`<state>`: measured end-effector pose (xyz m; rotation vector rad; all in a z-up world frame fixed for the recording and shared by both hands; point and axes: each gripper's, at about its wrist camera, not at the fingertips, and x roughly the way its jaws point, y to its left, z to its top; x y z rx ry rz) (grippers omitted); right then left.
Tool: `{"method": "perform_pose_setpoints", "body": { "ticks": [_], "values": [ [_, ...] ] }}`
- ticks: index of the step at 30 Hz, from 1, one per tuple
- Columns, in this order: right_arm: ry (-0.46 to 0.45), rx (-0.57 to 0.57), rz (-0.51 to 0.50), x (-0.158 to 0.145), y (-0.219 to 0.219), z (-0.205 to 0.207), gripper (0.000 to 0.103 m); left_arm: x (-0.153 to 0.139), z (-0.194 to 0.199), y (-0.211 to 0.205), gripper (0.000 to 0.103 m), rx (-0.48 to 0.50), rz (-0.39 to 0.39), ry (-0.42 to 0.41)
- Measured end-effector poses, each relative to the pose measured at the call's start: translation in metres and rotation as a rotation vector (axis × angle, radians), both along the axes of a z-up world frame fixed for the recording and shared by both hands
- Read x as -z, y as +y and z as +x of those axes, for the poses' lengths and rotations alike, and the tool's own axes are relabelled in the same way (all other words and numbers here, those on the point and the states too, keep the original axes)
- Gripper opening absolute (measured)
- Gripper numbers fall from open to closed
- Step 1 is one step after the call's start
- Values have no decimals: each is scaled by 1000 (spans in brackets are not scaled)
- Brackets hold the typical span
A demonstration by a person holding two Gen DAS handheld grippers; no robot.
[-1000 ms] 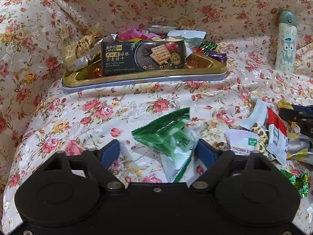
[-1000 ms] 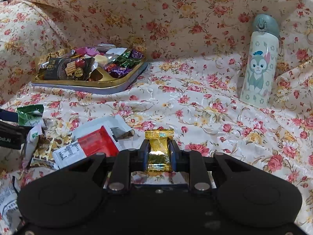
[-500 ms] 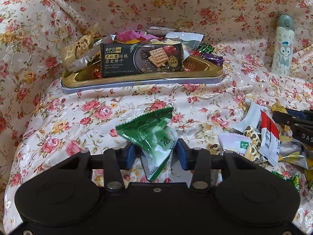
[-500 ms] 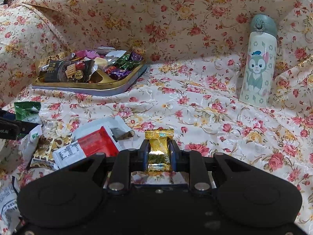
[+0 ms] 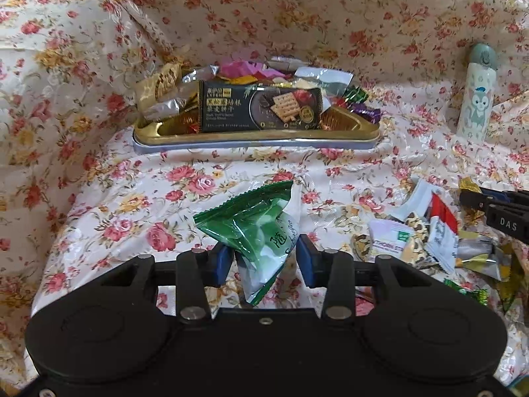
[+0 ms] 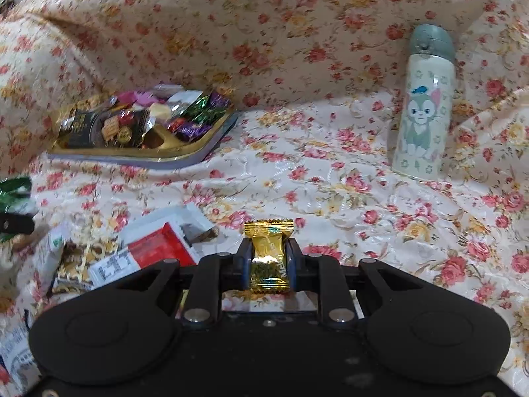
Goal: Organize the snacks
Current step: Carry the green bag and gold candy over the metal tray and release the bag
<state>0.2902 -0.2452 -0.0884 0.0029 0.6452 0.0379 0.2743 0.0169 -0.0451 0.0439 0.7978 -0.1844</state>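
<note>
My left gripper [image 5: 264,259] has its jaws still closing on a green and white snack packet [image 5: 258,228], both blue pads pressing its sides, and it hangs a little above the floral cloth. In the right wrist view my right gripper [image 6: 268,261] is shut on a small gold-wrapped candy [image 6: 268,248], held upright. A gold tray [image 5: 251,139] heaped with snacks, with a black cracker pack [image 5: 261,109] leaning across its front, sits at the back. The same tray [image 6: 185,158] shows far left in the right wrist view.
A pile of loose snack packets [image 5: 413,235] lies to the right of my left gripper, with a red and white packet [image 6: 155,248] among them. A cartoon-cat bottle [image 6: 423,112] stands at the back right. Floral cloth rises as a backrest behind the tray.
The left jaws went from wide apart to closed on the green packet and lifted it off the cloth. The right gripper kept still with the gold candy.
</note>
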Motion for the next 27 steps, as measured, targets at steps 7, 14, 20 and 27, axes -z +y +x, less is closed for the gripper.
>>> {"method": "perform_pose_setpoints", "body": {
  "ticks": [7, 14, 20, 27],
  "values": [
    [-48, 32, -11, -29, -4, -21, 22, -23, -27, -5, 49, 12, 9, -29],
    [-107, 4, -9, -69, 9, -72, 22, -46, -68, -12, 49, 17, 18, -33],
    [-142, -31, 50, -98, 24, -128, 22, -61, -111, -7, 49, 0, -9, -32],
    [-144, -81, 108, -118, 44, -195, 22, -65, -160, -1, 49, -13, -14, -28]
  ]
}}
